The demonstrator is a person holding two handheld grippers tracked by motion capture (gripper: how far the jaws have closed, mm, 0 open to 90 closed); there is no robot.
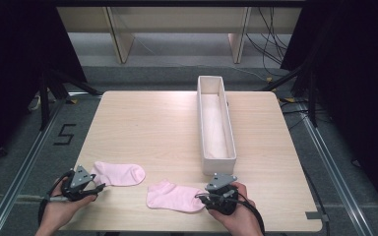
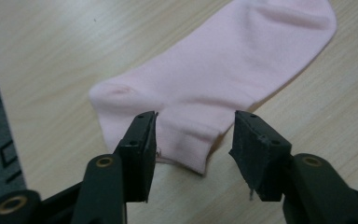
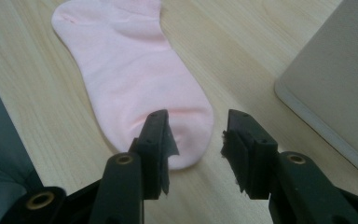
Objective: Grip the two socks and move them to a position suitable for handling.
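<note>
Two pink socks lie flat on the tabletop right in front of you, and neither has been lifted yet. Your left claw stands spread, its jaws straddling the cuff end of the left sock; the pads are not pressing on the fabric, so nothing is gripped there. Your right claw is likewise spread, jaws either side of the near end of the right sock, apart from the cloth rather than pinching it.

In the high view the left sock sits just beside your left claw near the front edge, and the right sock lies just beside your right claw, the two socks near each other but not touching.

Farther back, the long white box stands lengthwise on the tabletop, its near end close behind your right hand. It looks empty inside.

By my reading, you are at the very start: both grasps are lined up but not closed, and lifting the socks and whatever follows with the box is all left to do.
</note>
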